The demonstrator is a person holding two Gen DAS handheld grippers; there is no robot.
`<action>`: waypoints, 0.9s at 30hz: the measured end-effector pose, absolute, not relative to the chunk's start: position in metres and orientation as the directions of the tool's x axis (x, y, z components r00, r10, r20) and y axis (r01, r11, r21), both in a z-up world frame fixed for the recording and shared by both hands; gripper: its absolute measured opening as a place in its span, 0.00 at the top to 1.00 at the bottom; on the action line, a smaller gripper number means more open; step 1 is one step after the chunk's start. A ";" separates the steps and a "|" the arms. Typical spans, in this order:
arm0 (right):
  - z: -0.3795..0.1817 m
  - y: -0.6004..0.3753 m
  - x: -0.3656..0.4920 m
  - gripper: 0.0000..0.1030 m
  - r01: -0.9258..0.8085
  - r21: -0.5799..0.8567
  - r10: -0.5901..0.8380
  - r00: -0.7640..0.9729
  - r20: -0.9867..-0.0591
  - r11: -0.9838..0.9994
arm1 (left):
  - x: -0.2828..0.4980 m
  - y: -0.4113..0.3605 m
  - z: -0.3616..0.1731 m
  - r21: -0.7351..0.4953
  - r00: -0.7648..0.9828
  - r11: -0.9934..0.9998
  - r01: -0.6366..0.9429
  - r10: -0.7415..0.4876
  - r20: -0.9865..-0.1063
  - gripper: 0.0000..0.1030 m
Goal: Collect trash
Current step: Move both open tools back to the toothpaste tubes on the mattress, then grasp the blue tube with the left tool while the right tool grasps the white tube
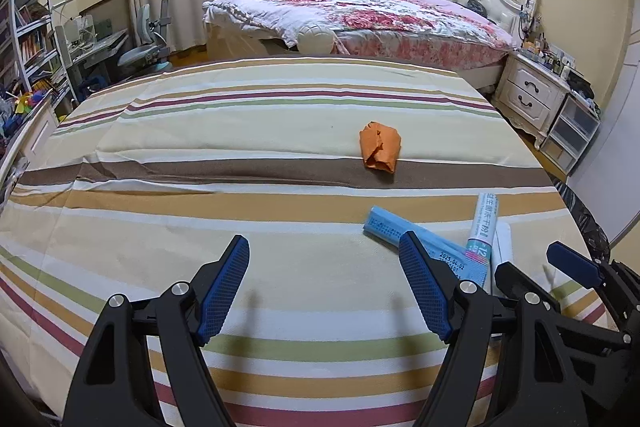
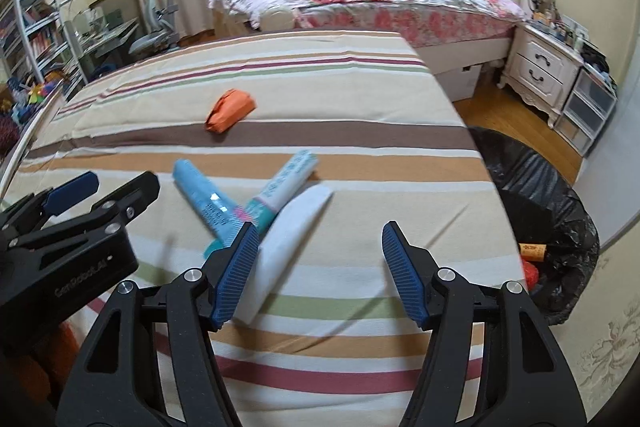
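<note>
On the striped tablecloth (image 1: 200, 147) lie an orange crumpled wrapper (image 1: 379, 146), a light blue packet (image 1: 386, 229), a teal and white tube box (image 1: 485, 227) and a white flattened box (image 2: 294, 231). In the right wrist view the wrapper (image 2: 230, 109), blue packet (image 2: 202, 197) and teal box (image 2: 284, 181) also show. My left gripper (image 1: 324, 255) is open and empty, just left of the blue packet. My right gripper (image 2: 318, 243) is open and empty above the cloth, its left finger next to the white box. The left gripper also shows in the right wrist view (image 2: 116, 187).
A bin lined with a black bag (image 2: 552, 211) stands on the floor right of the table, with some trash inside. Behind are a bed with a floral cover (image 1: 360, 15), a white nightstand (image 1: 532, 95), a desk with a chair (image 1: 144, 47) and bookshelves (image 1: 28, 39).
</note>
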State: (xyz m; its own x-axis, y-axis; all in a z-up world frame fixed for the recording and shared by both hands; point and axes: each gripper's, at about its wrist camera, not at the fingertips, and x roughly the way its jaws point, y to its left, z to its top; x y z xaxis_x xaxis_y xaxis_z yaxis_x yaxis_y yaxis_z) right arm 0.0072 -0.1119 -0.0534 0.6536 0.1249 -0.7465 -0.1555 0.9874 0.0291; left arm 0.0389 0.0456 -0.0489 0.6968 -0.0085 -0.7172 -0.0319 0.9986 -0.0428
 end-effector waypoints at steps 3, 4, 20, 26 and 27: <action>-0.060 -0.111 0.009 0.39 -0.151 0.017 0.110 0.636 -0.764 0.988 | 0.038 0.048 -0.049 -0.058 0.694 0.998 -0.035 -0.017 -0.720 0.27; -0.060 -0.112 0.010 0.39 -0.148 0.008 0.102 0.639 -0.762 0.989 | 0.038 0.048 -0.049 -0.060 0.695 0.998 -0.033 -0.020 -0.719 0.27; -0.061 -0.132 0.011 0.44 -0.092 -0.021 0.044 0.647 -0.761 0.996 | 0.053 0.020 -0.052 -0.081 0.678 0.996 0.034 -0.082 -0.730 0.27; -0.061 -0.132 0.012 0.44 -0.094 -0.020 0.046 0.646 -0.762 0.995 | 0.061 0.014 -0.061 -0.075 0.638 0.996 0.038 -0.082 -0.766 0.27; -0.060 -0.133 0.012 0.44 -0.095 -0.018 0.047 0.646 -0.762 0.995 | 0.061 0.015 -0.062 -0.074 0.631 0.996 0.043 -0.084 -0.771 0.27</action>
